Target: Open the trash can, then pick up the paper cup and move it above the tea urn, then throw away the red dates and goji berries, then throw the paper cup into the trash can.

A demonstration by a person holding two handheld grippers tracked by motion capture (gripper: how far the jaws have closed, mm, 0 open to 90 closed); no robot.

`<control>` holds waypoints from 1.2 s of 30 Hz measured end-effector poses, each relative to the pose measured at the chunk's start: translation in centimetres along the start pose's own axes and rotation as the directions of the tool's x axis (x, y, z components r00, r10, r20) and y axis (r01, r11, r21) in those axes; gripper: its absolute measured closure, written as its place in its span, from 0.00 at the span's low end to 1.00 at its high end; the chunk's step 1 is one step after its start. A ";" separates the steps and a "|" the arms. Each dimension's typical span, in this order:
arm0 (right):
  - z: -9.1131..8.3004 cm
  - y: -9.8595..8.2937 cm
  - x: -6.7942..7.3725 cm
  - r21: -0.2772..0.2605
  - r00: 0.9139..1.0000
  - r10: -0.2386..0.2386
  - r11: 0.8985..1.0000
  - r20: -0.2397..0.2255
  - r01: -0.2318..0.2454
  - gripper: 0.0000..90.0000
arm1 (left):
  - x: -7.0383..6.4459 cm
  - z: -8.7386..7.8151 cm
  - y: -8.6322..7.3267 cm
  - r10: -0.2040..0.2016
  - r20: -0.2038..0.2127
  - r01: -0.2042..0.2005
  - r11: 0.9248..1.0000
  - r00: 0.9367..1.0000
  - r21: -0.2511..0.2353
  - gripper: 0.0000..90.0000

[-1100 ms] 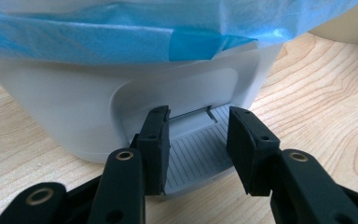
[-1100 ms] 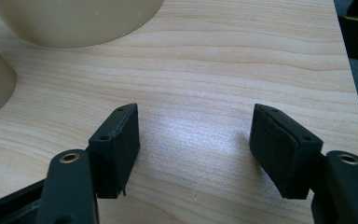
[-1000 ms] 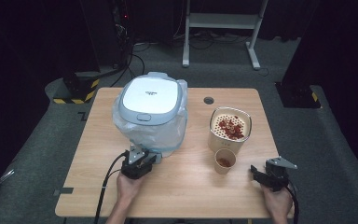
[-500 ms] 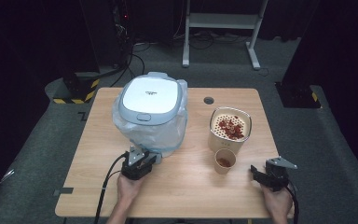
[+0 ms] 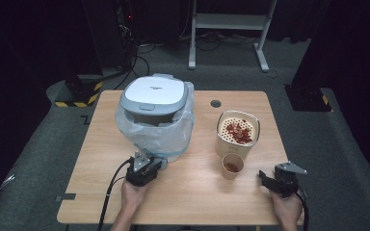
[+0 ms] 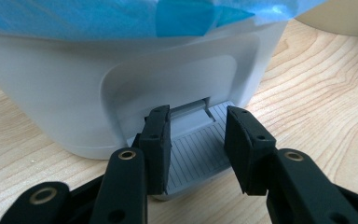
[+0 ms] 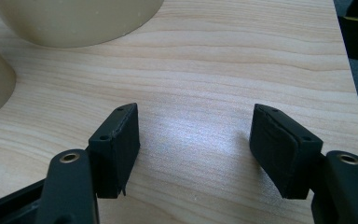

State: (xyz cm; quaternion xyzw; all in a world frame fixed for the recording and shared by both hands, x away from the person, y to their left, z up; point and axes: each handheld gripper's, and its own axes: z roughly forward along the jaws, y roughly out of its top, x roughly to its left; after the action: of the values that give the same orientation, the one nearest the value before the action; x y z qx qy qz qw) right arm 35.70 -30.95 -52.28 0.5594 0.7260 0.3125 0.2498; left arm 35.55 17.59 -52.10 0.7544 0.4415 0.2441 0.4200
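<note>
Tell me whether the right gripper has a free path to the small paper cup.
Probably yes: the right gripper is open, and bare table lies between it and the small cup; nothing blocks it.

The person's left hand (image 5: 134, 192) comes in from the bottom edge of the high view and holds the left tool (image 5: 143, 169) low over the near part of the table (image 5: 197, 202), pointing away from the person, with a black cable (image 5: 111, 192) trailing back beside the forearm. In the left gripper view its two black jaws stand apart with a moderate gap between them. The right hand (image 5: 285, 208) holds the right tool (image 5: 275, 180) near the table's right edge, turned toward the left, and in the right gripper view its jaws are spread wide over bare wood, gripping nothing.
</note>
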 end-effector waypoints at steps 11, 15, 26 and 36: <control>0.0 0.0 0.0 0.002 1.000 -0.001 1.000 0.000 0.001 0.37 | -0.2 0.3 -0.2 0.014 -0.005 -0.014 1.000 1.000 0.019 0.68; 0.0 0.0 0.0 0.003 1.000 -0.001 1.000 -0.001 0.001 0.37 | -0.3 0.4 -0.1 0.024 -0.014 -0.023 0.999 1.000 0.038 0.68; 0.0 0.0 0.0 0.004 1.000 -0.004 1.000 -0.004 0.004 0.37 | -0.4 0.5 -0.1 0.026 -0.020 -0.025 0.999 0.999 0.043 0.68; -0.2 -0.2 -0.1 0.009 1.000 0.002 1.000 -0.012 -0.001 0.28 | -0.4 0.4 -0.1 0.027 -0.019 -0.027 0.999 0.999 0.044 0.68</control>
State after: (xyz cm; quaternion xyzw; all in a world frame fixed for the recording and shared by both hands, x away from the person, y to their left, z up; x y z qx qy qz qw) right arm 35.50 -31.14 -52.27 0.5591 0.7285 0.3129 0.2425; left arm 35.64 17.10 -52.41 0.7669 0.4407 0.2475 0.3956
